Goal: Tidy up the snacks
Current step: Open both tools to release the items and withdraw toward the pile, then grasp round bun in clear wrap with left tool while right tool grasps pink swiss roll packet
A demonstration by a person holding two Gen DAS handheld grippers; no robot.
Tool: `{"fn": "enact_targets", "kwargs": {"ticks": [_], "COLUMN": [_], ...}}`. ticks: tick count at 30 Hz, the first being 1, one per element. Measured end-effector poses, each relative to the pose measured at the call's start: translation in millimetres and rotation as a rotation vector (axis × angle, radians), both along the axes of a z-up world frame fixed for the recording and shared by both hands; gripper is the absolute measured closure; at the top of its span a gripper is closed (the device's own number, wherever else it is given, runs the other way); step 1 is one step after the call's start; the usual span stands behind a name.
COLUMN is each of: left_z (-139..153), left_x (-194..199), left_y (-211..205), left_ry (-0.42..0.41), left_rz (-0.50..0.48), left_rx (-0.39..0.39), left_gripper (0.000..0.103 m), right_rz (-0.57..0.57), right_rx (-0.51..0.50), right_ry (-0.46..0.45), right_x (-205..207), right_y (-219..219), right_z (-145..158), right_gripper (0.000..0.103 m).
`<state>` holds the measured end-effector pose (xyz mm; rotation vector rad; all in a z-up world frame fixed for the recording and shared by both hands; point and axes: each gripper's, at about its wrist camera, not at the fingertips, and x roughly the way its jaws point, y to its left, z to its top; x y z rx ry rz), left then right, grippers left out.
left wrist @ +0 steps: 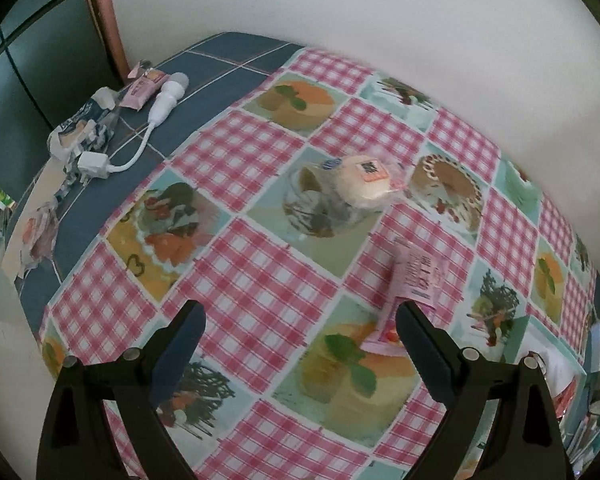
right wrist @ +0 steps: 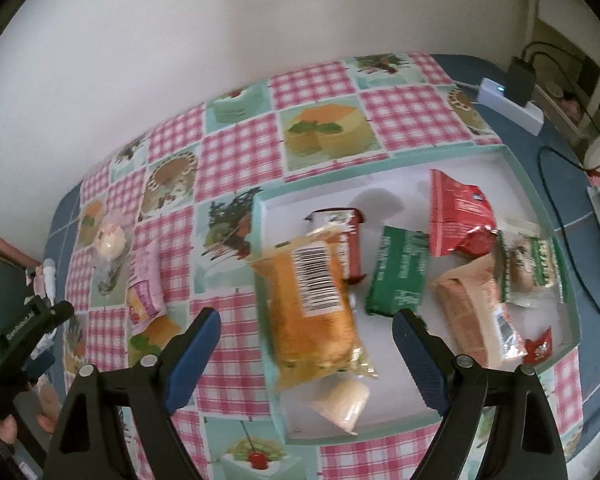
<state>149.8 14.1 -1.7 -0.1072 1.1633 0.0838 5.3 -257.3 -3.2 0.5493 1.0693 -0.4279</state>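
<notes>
My left gripper [left wrist: 300, 340] hangs open over the checked tablecloth [left wrist: 260, 280] with nothing between its fingers. A pink snack packet [left wrist: 416, 280] lies just past its right finger. Farther off lies a round cake in clear wrap [left wrist: 364, 188]. My right gripper [right wrist: 308, 352] is open above the left rim of a teal-edged white tray [right wrist: 540, 200]. An orange packet [right wrist: 312, 300] lies between its fingers across that rim, and neither pad touches it. Red [right wrist: 460, 216], green [right wrist: 400, 272] and peach [right wrist: 472, 312] packets lie in the tray.
A white power strip [right wrist: 508, 100] with a black adapter and cables sits beyond the tray. At the table's far left corner lie a white plug lead [left wrist: 164, 96], crumpled wrappers [left wrist: 80, 128] and small pink packets [left wrist: 144, 84]. A pale wall bounds the far edge.
</notes>
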Motion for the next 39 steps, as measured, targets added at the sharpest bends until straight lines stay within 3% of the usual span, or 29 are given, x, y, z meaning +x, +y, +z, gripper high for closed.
{"fn": "enact_targets", "kwargs": {"ticks": [12,26,39], "left_z": [-6.6,-12.1,-23.3], "left_x": [8.1,16.0,29.3], "left_y": [37.9,52.6,63.8], "left_ry": [0.017,0.023,0.055], "left_rz": [0.065,0.002,-0.027], "left_rx": [-0.009,0.062,0.052], "left_gripper": [0.007,0.007,0.007], "right_rz": [0.101,0.182,0.223], "right_rx": [-0.028,-0.061,-0.096], "right_ry": [0.004,0.045,0.072], "right_x": [24.2,47.4,72.5], "right_y": [44.1,75.7,94.2], "right_z": [-1.3,-20.2,-33.7], "right_gripper": [0.013,0.013,0.013]}}
